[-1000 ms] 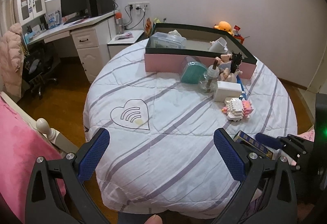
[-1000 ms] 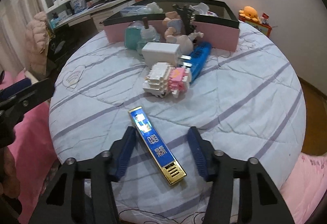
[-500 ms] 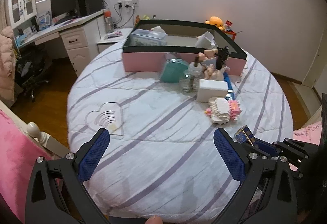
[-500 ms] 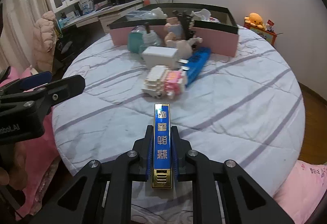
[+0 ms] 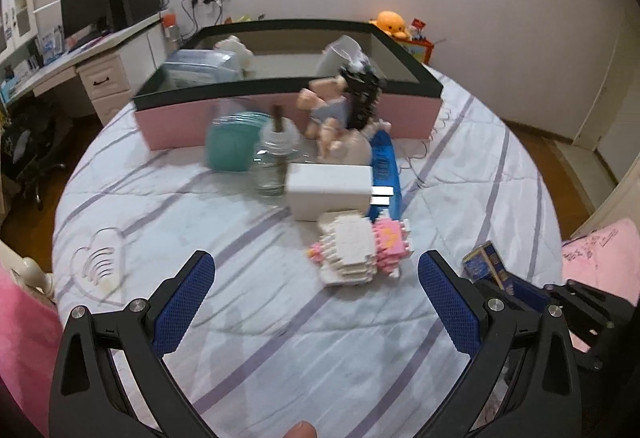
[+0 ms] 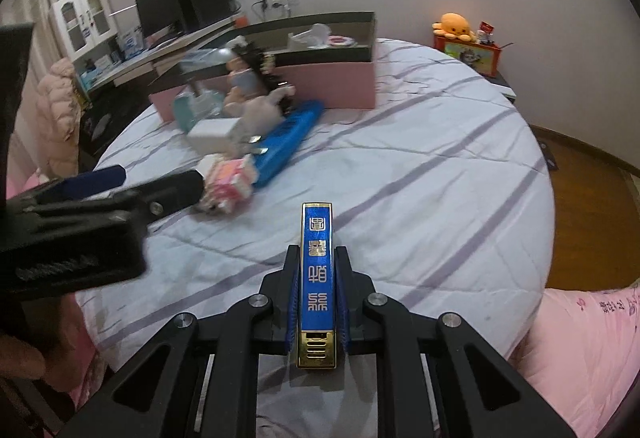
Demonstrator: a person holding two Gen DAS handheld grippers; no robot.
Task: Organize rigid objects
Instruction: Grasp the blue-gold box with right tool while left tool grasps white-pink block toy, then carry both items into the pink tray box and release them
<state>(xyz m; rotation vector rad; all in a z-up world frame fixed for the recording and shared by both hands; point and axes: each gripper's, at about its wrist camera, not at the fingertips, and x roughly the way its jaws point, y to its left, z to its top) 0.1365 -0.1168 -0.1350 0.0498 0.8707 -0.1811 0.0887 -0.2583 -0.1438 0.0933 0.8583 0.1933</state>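
Note:
My right gripper (image 6: 317, 258) is shut on a slim blue and gold box (image 6: 317, 270), held above the striped bedspread; the same box (image 5: 486, 266) shows at the right edge of the left wrist view. My left gripper (image 5: 316, 278) stands open over the bed, nothing between its fingers, just short of a pink and white brick model (image 5: 360, 252). Behind that lie a white charger (image 5: 330, 190), a glass bottle (image 5: 274, 166), a teal container (image 5: 232, 144), a doll (image 5: 340, 110) and a long blue case (image 5: 384, 166). The pink storage box (image 5: 280, 118) stands at the back.
The round bed (image 6: 420, 166) drops off to wooden floor on the right. A desk with a monitor (image 5: 88, 10) stands at the far left, and an orange plush (image 6: 454, 24) sits on a red box beyond the bed. Pink bedding (image 6: 580, 338) lies at the near right.
My right gripper closed on the blue and gold box and lifted it off the bedspread. My left gripper moved in toward the brick model, still open.

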